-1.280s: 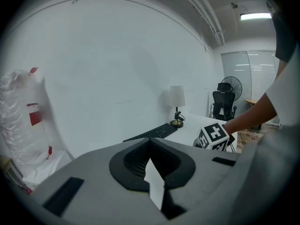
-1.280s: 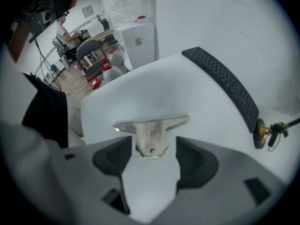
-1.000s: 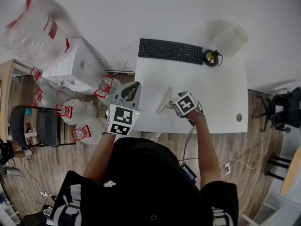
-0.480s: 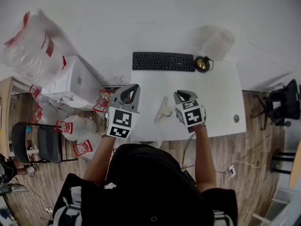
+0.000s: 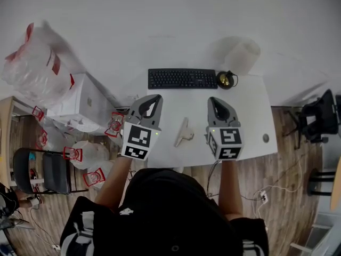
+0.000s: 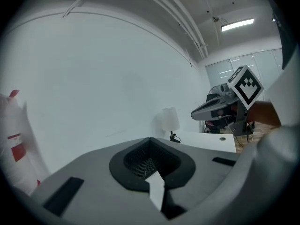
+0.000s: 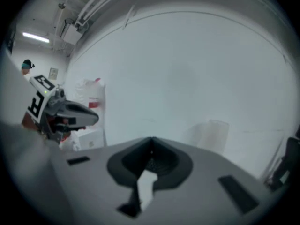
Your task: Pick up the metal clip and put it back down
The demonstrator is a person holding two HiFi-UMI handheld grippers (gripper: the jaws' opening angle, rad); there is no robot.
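— White counter, keyboard at its back edge. What's new?
— The right tongs are now up and clear of the metal clip. They have just been closing on nothing (a second ago they sat low beside it, wide open).
— And the clip?
— Flat on the counter between both tongs, touching neither. The left tongs are closed and empty too. The put-down looks done.

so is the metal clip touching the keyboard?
No, the metal clip lies on bare white desk, clear of the black keyboard.
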